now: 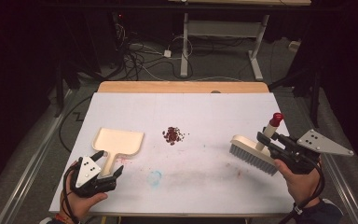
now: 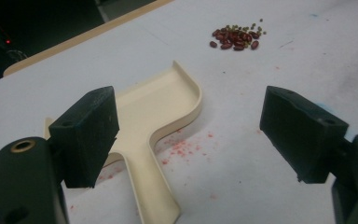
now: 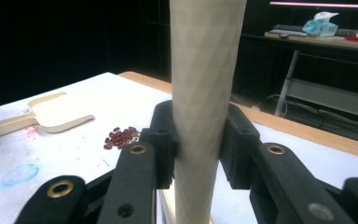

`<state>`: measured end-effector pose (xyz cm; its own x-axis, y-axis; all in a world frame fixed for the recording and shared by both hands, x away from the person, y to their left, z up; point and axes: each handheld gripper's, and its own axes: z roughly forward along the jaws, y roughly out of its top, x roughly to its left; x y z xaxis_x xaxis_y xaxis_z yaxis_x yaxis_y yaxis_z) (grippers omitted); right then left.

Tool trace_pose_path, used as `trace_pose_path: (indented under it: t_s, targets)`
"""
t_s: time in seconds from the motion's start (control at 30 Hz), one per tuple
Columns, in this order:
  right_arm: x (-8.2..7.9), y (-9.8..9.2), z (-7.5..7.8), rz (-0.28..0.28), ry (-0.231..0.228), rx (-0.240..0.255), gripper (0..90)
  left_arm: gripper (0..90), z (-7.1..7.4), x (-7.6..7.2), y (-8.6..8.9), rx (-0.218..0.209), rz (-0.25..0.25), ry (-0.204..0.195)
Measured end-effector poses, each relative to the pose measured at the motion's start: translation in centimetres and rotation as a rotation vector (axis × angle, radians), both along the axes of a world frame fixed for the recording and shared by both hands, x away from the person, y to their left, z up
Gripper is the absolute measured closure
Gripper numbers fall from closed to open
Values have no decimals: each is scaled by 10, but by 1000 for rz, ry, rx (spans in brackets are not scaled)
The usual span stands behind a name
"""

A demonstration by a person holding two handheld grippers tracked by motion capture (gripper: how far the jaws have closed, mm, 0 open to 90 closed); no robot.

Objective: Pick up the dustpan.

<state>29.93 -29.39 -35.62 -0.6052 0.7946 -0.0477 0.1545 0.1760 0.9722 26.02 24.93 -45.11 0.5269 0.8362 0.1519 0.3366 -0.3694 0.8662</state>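
Observation:
A cream dustpan lies flat on the white table at the left, handle toward me. My left gripper hovers over the handle end with its jaws wide apart; in the left gripper view the dustpan handle runs between the jaws, untouched. A small heap of red beans sits near the table's middle, seen as beans and beans too. At the right my right gripper is shut on the cream handle of a brush with grey bristles and a red tip.
The white table top has a wooden strip along its far edge. Pink smears lie beside the dustpan, and a blue mark is near the front. Cables and a desk frame stand on the floor beyond.

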Motion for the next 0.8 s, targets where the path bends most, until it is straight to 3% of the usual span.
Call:
trace_pose_path:
  t_s: [0.23,0.33,0.4,0.43,0.5,0.57,0.63,0.7,0.77,0.8]
  targets:
    - [-1,2,0,-2,1,-6,698,188,2,-2,5,7,34,53]
    - [-1,4,3,-2,-12,-10,698,189,3,-1,6,15,63,116]
    - [-2,5,3,0,-13,-13,697,188,2,3,8,6,76,199]
    - [-2,6,3,3,-17,-16,697,188,2,4,7,23,106,221]
    - [-1,7,2,4,-12,-19,697,193,1,6,7,20,112,258]
    - [0,6,1,3,-7,-19,697,193,-2,10,4,43,134,300]
    - [1,6,0,2,-7,-23,697,193,-7,16,5,21,123,336]
    - [1,6,0,-1,-3,-18,698,201,-9,22,6,71,184,365]
    - [1,5,1,-2,-1,-17,697,205,-11,27,13,35,213,394]
    - [0,4,1,-2,-7,-18,697,212,-13,31,16,39,231,404]
